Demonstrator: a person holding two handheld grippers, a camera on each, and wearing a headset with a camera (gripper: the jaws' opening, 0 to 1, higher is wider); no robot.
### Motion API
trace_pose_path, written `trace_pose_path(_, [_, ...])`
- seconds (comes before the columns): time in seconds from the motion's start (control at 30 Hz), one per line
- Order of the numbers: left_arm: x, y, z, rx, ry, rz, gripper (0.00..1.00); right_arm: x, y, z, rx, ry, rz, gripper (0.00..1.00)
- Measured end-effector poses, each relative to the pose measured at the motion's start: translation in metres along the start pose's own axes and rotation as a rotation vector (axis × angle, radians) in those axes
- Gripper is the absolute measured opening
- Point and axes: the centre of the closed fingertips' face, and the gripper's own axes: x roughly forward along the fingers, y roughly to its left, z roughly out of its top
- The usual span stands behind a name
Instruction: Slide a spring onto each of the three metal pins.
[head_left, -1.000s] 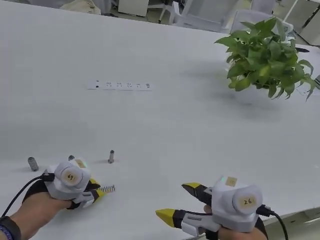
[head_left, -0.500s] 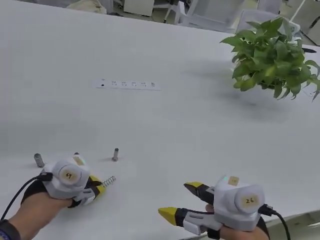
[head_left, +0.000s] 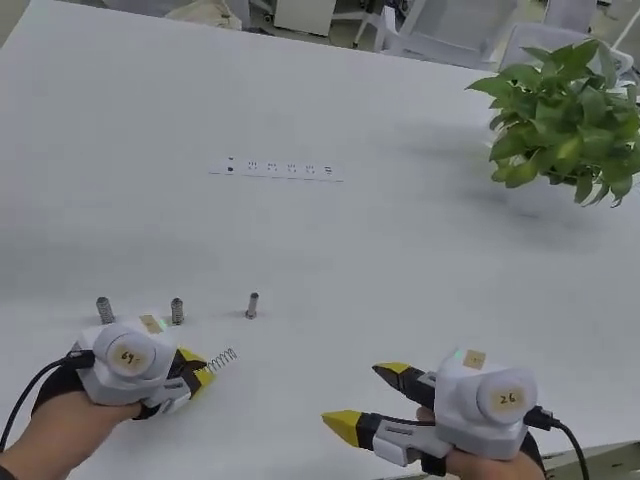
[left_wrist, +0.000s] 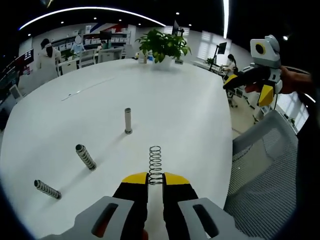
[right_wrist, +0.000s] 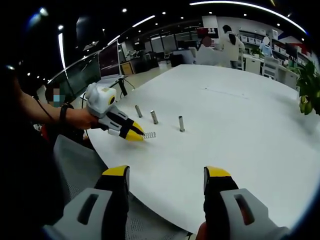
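Note:
Three short metal pins stand in a row on the white table. The two left pins (head_left: 105, 310) (head_left: 177, 311) each wear a spring; the right pin (head_left: 252, 305) is bare. My left gripper (head_left: 205, 366) is shut on a small spring (head_left: 222, 358), which sticks out past the yellow fingertips. It sits just in front of the pins, and the bare pin (left_wrist: 128, 120) stands beyond the held spring (left_wrist: 155, 163) in the left gripper view. My right gripper (head_left: 370, 396) hovers open and empty at the near table edge, far right of the pins (right_wrist: 181, 123).
A power strip (head_left: 277, 169) lies flat on the table beyond the pins. A potted green plant (head_left: 560, 110) stands at the far right. Chairs line the table's far edge, and people sit in the background of the gripper views.
The head camera has shifted, so the second pin now shows beside my left gripper. The left gripper still holds the spring; both grippers have barely moved.

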Motion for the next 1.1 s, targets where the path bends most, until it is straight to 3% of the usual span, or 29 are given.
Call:
trace_pose_path(0.33, [-0.019, 0.001, 0.001, -0.005, -0.024, 0.023, 0.03, 0.008, 0.006, 0.002, -0.010, 0.005, 0.027, 0.58])
trace_pose_path(0.5, [-0.035, -0.002, 0.013, -0.002, -0.068, 0.039, 0.03, 0.010, 0.009, 0.003, -0.013, 0.006, 0.040, 0.58])
trace_pose_path(1.1, [-0.080, -0.009, 0.037, 0.055, -0.142, 0.076, 0.03, 0.021, 0.022, 0.010, -0.044, 0.013, 0.107, 0.56])
